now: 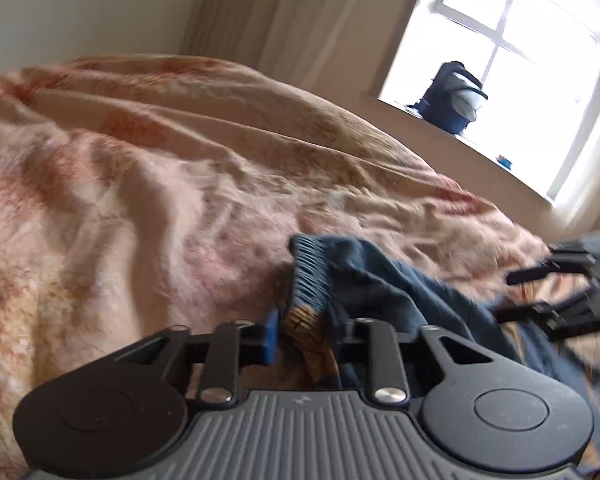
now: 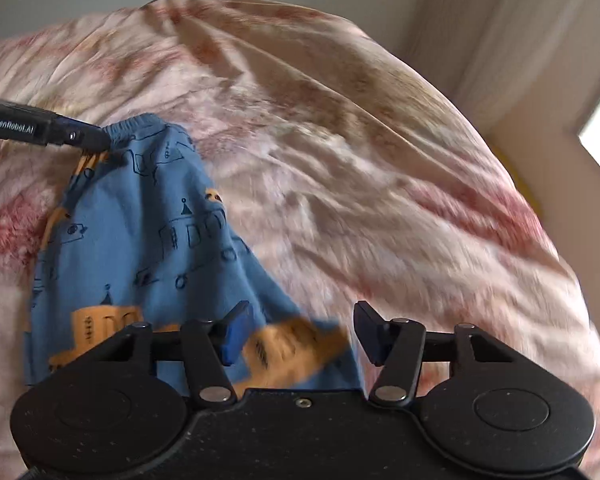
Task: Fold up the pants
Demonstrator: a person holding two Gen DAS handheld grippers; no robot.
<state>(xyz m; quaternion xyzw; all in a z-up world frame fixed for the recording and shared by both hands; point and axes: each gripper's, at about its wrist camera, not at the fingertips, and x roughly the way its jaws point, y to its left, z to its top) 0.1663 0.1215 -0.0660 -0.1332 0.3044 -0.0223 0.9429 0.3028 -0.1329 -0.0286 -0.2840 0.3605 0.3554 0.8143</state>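
L gripper [image 1: 304, 336] clamps pants [image 2: 148, 240] at waistband; R gripper [image 2: 300, 336] jaws wide, holding nothing. Bedspread [image 2: 340, 140] free beyond; pant legs cut off.

Everything sits on a bed [image 2: 340, 140] with a rumpled pink-and-tan blotchy cover [image 1: 140, 184]. Only thing lying right on it is the blue printed pants [image 2: 148, 240], spread across the wrinkles.

Daylight is pouring through the white-framed window [image 1: 500, 60], blowing its panes out to pure glare, while the wrinkled pink-and-cream patterned bedspread [image 1: 140, 184] is lying in soft, dim shade. Motion blur is smearing both views, and fisheye distortion is bending the edges into dark corners.
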